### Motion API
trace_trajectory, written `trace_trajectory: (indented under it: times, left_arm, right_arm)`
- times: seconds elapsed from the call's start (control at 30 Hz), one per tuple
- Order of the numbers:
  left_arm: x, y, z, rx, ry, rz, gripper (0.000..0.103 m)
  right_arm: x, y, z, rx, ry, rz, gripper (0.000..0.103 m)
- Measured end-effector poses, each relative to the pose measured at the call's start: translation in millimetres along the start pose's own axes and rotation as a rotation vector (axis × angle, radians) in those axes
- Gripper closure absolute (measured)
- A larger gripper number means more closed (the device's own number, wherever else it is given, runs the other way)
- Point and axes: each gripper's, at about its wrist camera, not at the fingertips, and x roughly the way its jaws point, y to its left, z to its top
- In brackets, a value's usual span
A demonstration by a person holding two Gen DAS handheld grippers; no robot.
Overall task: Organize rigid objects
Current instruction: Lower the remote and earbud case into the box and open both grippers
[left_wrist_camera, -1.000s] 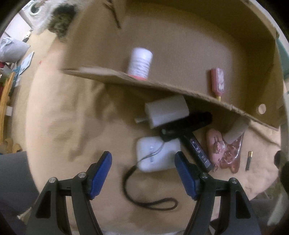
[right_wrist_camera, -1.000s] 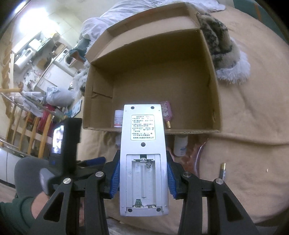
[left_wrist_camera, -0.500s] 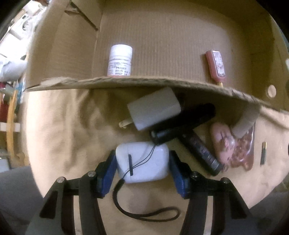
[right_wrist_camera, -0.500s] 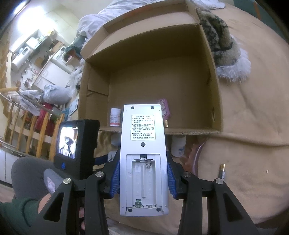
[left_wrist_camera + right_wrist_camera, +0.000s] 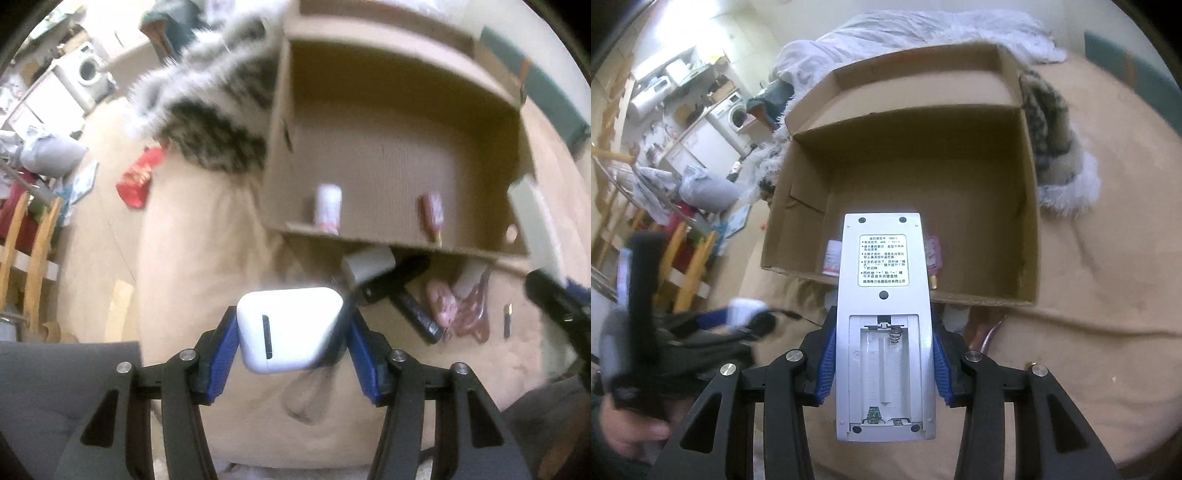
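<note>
My left gripper (image 5: 290, 332) is shut on a white earbud case (image 5: 288, 328) and holds it above the tan bed cover; its black cord hangs blurred beneath. My right gripper (image 5: 884, 350) is shut on a white remote control (image 5: 884, 332), back side up with the battery bay uncovered. Ahead lies an open cardboard box (image 5: 402, 158) (image 5: 912, 177) holding a small white pill bottle (image 5: 328, 208) (image 5: 833, 258) and a pink tube (image 5: 433, 214) (image 5: 932, 254). The left gripper and its case show blurred at the lower left of the right wrist view.
In front of the box lie a white charger (image 5: 367, 264), a black device (image 5: 402, 277), a black tube (image 5: 417, 314), a pink toy on a clear pouch (image 5: 443, 306) and a small battery (image 5: 508, 323). A furry blanket (image 5: 221, 129) lies left of the box; a red packet (image 5: 135, 181) lies on the floor.
The left gripper closed on the earbud case and lifted it off the bed cover, so the view now looks higher over the box. The right gripper kept its hold on the remote.
</note>
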Motion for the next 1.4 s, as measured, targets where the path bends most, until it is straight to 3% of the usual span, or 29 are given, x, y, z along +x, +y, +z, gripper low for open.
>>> trace_trajectory:
  times: [0.17,0.43,0.6,0.7,0.83,0.97,1.17,1.4]
  left_arm:
    - [-38,1,11,-0.013,-0.093,0.003,0.050]
    - [-81,4,33,-0.013,-0.237,-0.021,0.050]
    - [-90,2,66,-0.027,-0.246,-0.133,0.050]
    - [-89,-6,81,-0.015,-0.269,-0.145,0.050]
    - [-69,-27,99,0.042,-0.276,-0.121,0.050]
    - [-31,-41,109,0.063,-0.218,-0.118,0.050]
    - [27,-57,113,0.096,-0.146,-0.097,0.050]
    - [69,-57,111,0.071,-0.070,-0.099,0.050]
  right_arm:
    - [-8,-4,4,0.024,-0.037,-0.018,0.057]
    - [-23,-16,18,0.093,-0.069,0.030,0.057]
    - [-30,-20,40,0.098,-0.091,0.026,0.057]
    - [-28,-22,57,0.105,-0.098,0.024,0.057]
    - [-13,-26,77,0.099,-0.085,0.007,0.057]
    - [17,-34,89,0.105,-0.048,-0.014,0.057]
    - [54,-41,90,0.108,0.013,-0.032,0.057]
    - [82,-45,89,0.102,0.079,-0.069,0.057]
